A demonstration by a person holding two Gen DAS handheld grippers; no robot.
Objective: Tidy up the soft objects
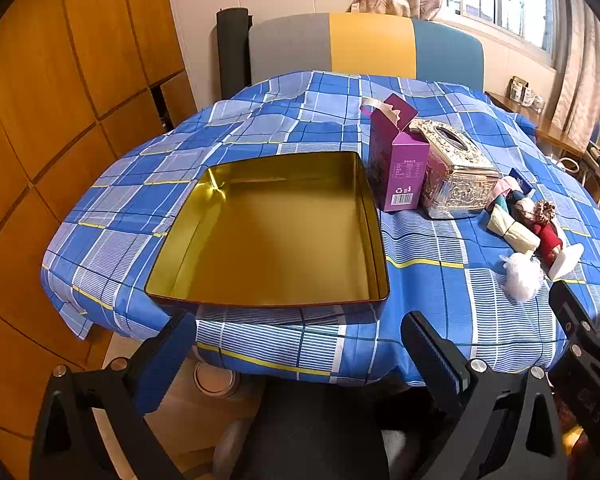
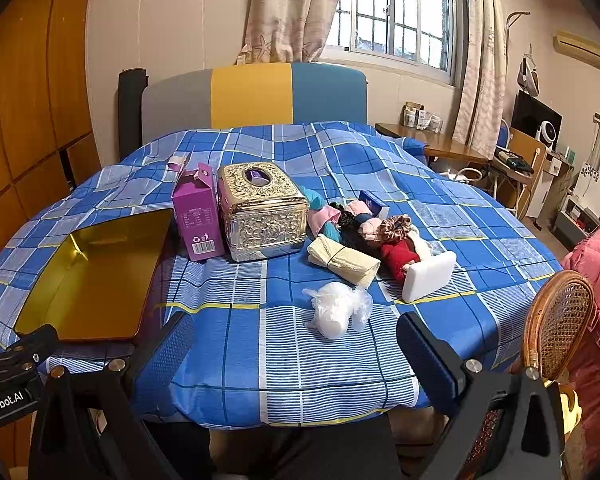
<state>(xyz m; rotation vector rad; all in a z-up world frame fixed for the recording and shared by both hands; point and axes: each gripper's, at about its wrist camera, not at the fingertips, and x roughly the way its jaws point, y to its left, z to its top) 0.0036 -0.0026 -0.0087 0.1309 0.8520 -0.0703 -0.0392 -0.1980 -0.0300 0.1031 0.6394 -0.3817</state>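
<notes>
An open gold tin [image 1: 276, 236] lies empty on the blue checked tablecloth, straight ahead of my left gripper [image 1: 300, 352]; it also shows at the left in the right wrist view [image 2: 92, 276]. A pile of soft things lies to the right: a cream folded cloth [image 2: 344, 260], a red doll with curly hair [image 2: 398, 250], a white sponge block [image 2: 430, 276], pink and teal cloths [image 2: 324, 218] and a white plastic-wrapped puff [image 2: 336, 312]. My right gripper [image 2: 296, 352] is open, just short of the puff. Both grippers are open, empty and at the table's near edge.
A purple carton [image 2: 198, 216] and an ornate gold tissue box [image 2: 262, 210] stand between the tin and the pile. A striped chair back [image 2: 252, 94] is behind the table. A rattan chair back [image 2: 560, 320] stands at the right. A wooden wardrobe [image 1: 60, 100] is on the left.
</notes>
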